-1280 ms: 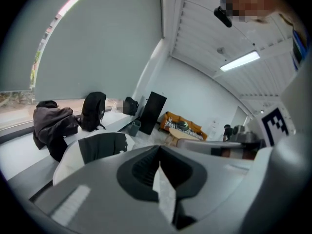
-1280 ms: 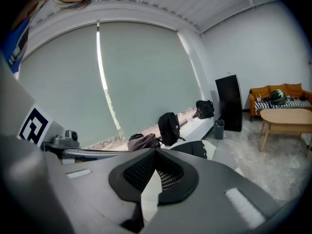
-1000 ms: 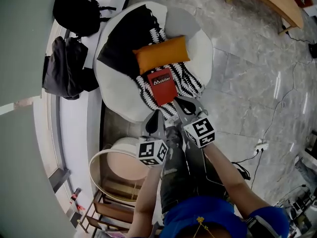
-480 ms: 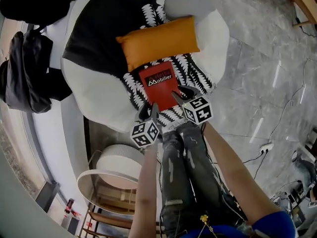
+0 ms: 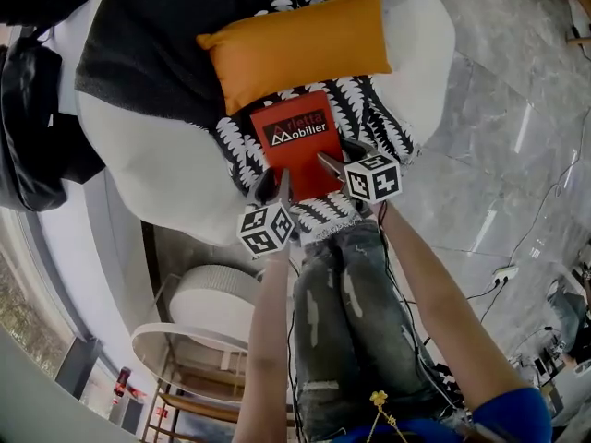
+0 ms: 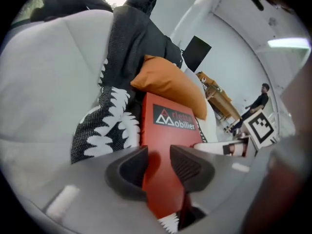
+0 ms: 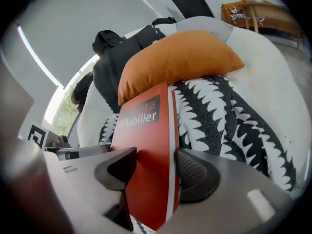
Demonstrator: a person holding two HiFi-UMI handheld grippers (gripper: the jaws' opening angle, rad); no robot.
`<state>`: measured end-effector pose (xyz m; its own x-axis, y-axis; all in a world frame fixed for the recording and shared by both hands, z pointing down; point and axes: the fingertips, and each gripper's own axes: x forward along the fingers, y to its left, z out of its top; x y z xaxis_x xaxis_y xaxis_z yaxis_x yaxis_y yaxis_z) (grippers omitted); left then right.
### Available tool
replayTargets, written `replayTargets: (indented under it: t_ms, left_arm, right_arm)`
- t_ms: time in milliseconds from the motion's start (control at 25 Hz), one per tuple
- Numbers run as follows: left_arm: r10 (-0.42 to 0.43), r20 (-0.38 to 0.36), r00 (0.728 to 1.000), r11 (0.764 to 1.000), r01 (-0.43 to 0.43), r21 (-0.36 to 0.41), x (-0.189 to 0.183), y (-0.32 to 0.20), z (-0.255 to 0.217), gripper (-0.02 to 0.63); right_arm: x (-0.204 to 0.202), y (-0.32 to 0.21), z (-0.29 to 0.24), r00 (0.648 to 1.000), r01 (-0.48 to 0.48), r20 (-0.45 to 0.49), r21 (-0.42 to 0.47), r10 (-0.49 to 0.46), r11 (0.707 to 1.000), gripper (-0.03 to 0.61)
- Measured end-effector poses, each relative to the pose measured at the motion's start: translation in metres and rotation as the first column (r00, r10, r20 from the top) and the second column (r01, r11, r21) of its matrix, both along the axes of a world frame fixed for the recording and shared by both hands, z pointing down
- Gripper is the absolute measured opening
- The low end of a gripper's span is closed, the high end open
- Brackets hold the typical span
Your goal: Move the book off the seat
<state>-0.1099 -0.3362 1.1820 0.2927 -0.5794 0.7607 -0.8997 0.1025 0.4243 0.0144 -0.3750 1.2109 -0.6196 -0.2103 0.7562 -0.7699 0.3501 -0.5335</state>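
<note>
Book, one, lies against one orange cushion.

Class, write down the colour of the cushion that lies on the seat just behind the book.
Plain orange. The cushion shows best in the head view.

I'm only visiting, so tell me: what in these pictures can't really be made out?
- Book: in the right gripper view its top edge and the start of its title lie under the orange cushion.
- Black bag: in the head view it is cut off by the left edge.
- Distant person: in the left gripper view, too small for any detail.
</note>
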Motion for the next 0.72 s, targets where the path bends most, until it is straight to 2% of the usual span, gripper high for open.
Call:
replayTargets:
  t_ms: [160,360,480,560,640,720]
  left_arm:
    - [0.036,0.032,0.999,0.999,-0.036,0.009,0.002,0.004,-0.002,0.146]
    - [0.001,0.124,0.992,1.0,-0.002,0.008,0.003,0.003,-0.001,0.147]
    - [-0.006,0.177,0.984,1.0,0.001,0.029,0.005,0.001,-0.004,0.173]
    - [-0.033,0.185,0.982,0.999,0.027,0.032,0.004,0.003,-0.005,0.175]
    - [-0.059,0.192,0.98,0.998,0.057,0.014,0.001,0.007,0.0,0.223]
    - [-0.052,0.19,0.98,0.999,0.053,-0.005,0.001,0.011,0.006,0.224]
  right_arm:
    - [-0.005,0.003,0.002,1.0,-0.001,0.019,-0.011,0.001,1.0,0.262]
    - [-0.006,0.001,0.0,0.997,0.065,-0.042,0.037,-0.063,0.997,0.265]
    - [-0.007,-0.002,-0.001,0.993,0.096,-0.07,0.065,-0.091,0.993,0.272]
    - [-0.005,-0.002,-0.002,0.993,0.095,-0.073,0.068,-0.09,0.993,0.262]
    - [-0.005,-0.002,-0.001,0.995,0.087,-0.063,0.062,-0.083,0.994,0.264]
    - [-0.006,-0.002,0.0,0.996,0.081,-0.05,0.054,-0.078,0.995,0.264]
